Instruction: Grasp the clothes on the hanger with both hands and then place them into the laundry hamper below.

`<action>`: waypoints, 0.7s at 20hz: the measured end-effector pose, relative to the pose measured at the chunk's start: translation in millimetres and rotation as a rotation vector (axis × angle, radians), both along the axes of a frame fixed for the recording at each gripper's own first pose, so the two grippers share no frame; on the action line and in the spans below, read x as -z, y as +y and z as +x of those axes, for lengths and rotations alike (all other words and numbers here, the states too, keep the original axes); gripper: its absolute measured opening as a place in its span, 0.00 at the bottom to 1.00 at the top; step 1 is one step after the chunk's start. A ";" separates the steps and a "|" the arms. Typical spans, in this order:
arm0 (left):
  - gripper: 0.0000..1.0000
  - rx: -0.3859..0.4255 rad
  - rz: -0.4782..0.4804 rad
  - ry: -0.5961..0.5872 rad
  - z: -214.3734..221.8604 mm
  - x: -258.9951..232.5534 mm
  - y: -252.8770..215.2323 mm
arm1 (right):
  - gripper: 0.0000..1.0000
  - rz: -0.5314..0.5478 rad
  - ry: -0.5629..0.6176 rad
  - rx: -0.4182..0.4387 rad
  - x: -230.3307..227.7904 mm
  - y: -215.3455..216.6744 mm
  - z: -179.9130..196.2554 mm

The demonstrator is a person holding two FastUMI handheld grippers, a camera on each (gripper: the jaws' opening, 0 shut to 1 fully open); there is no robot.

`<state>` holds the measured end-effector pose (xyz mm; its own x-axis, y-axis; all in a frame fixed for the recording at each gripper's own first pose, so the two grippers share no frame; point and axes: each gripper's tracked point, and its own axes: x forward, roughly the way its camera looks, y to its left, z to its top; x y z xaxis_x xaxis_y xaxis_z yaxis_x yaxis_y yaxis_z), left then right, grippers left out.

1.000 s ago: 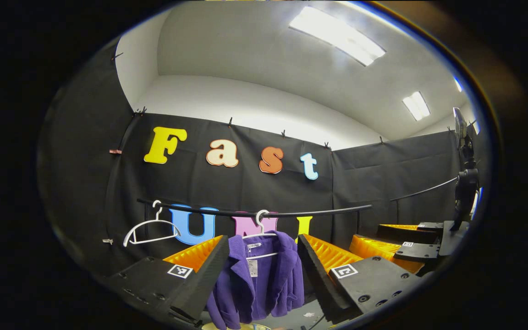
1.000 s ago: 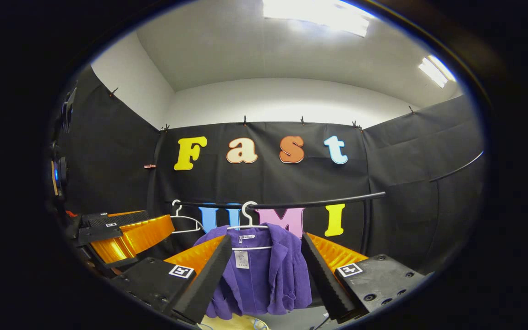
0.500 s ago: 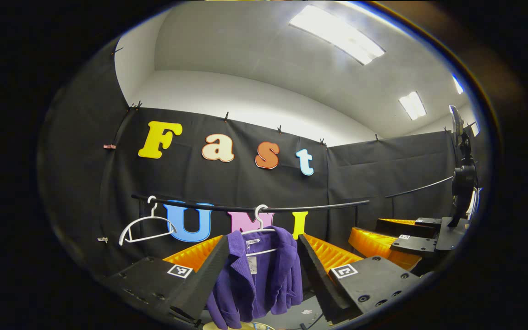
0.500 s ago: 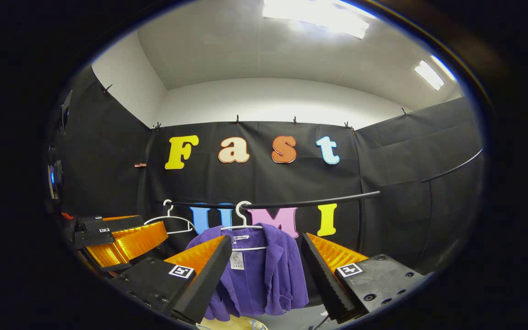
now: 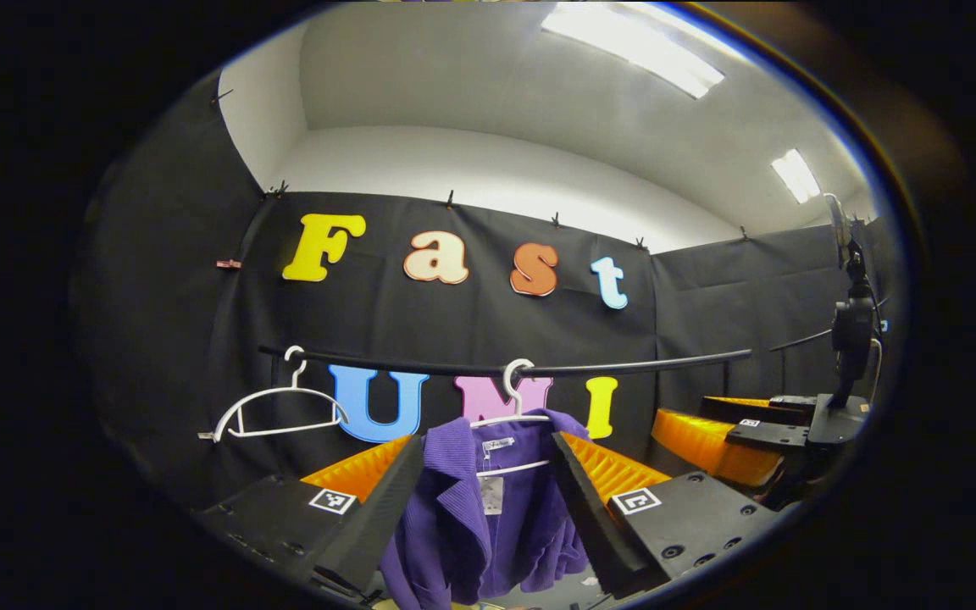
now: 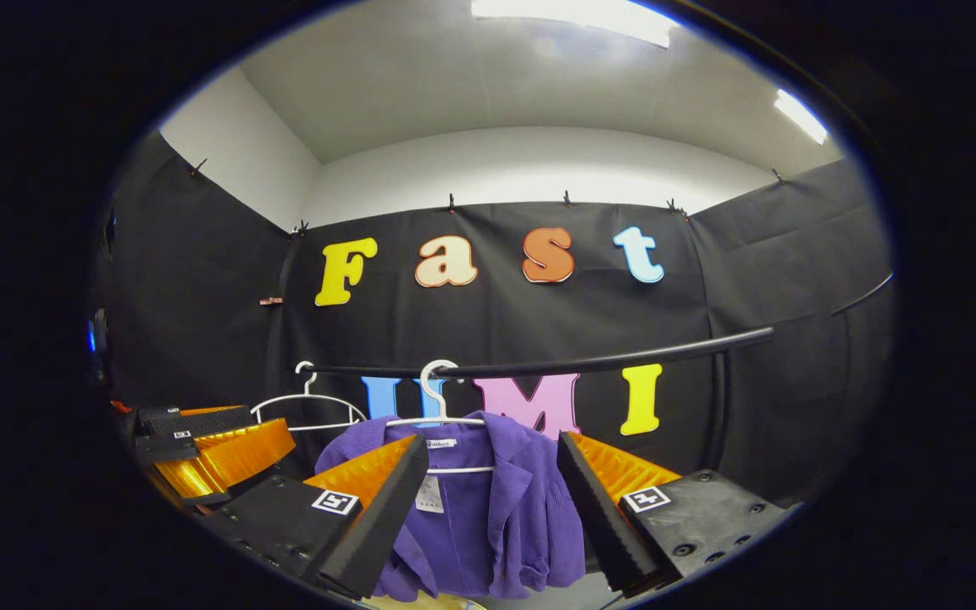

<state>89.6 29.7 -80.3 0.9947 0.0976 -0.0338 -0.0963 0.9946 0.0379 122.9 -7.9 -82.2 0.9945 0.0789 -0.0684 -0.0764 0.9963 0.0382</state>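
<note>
A purple jacket [image 5: 488,525] [image 6: 496,517] hangs on a white hanger [image 5: 515,407] [image 6: 437,407] from a black rail [image 5: 488,369] [image 6: 539,366]. My left gripper [image 5: 486,474] is open, its black and orange fingers [image 5: 369,500] framing the jacket from a short distance. My right gripper [image 6: 492,474] is open too, with the jacket between and beyond its fingers [image 6: 369,508]. The right gripper [image 5: 734,432] appears at the right of the left gripper view, and the left gripper [image 6: 208,440] at the left of the right gripper view. A pale rim peeks out under the jacket [image 6: 420,601].
An empty white hanger [image 5: 280,411] [image 6: 310,402] hangs on the rail left of the jacket. A dark camera stand [image 5: 848,339] rises at the right of the left gripper view. Black cloth walls close in behind and on both sides.
Both grippers have moved closer to the jacket, which looks larger between the fingers. The left gripper view has swung so the rail and hangers sit further right.
</note>
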 end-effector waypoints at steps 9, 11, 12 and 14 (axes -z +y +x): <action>0.94 -0.113 -0.031 0.056 58.7 73.6 19.9 | 0.98 0.054 0.107 -0.100 91.3 -9.8 80.0; 0.94 -0.138 -0.035 0.064 68.1 85.8 28.0 | 0.98 0.054 0.127 -0.108 106.3 -12.4 91.5; 0.94 -0.148 -0.038 0.074 72.7 91.9 31.6 | 0.98 0.060 0.142 -0.113 116.5 -12.3 98.3; 0.94 -0.174 -0.043 0.101 79.6 104.5 41.2 | 0.98 0.079 0.167 -0.134 132.4 -9.2 108.5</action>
<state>169.2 70.9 -184.8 0.9542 0.2645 -0.1401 -0.2652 0.9641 0.0139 231.5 -17.1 -214.6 0.9502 0.2211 -0.2194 -0.1939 0.9712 0.1388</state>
